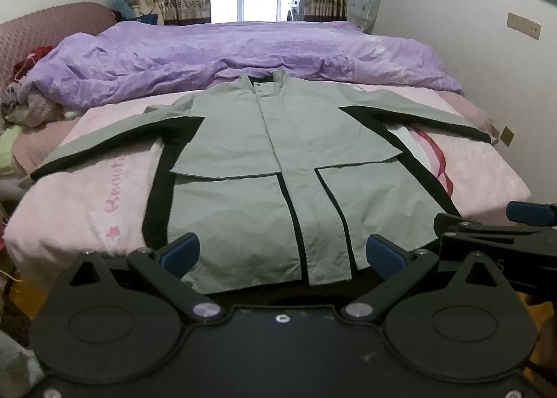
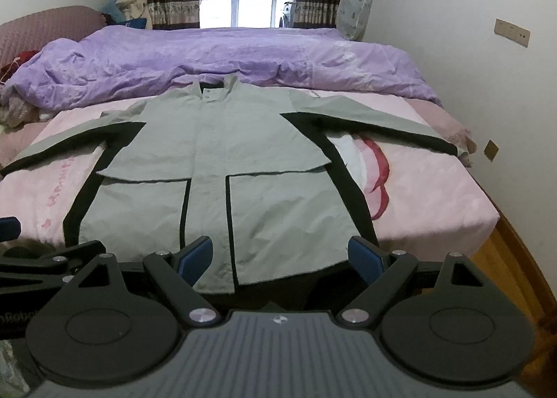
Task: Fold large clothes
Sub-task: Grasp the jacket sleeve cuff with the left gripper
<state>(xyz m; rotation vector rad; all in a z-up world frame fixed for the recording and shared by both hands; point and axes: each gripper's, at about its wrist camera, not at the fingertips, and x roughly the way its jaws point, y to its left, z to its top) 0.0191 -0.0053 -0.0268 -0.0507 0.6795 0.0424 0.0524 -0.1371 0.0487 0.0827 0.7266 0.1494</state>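
The left gripper point(image 1: 283, 255) and right gripper point(image 2: 280, 257) are held with jaws spread wide, empty, over the hem of the jacket point(image 1: 264, 168) (grey with black panels), which is laid flat, sleeves outstretched, on the bed point(image 1: 487, 185) before a purple quilt point(image 1: 243, 50).

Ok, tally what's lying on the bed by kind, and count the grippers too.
Grey-and-black jacket: 1
Purple duvet: 1
Pink printed sheet: 1
Grippers, both open: 2 (left gripper, right gripper)
Total: 5
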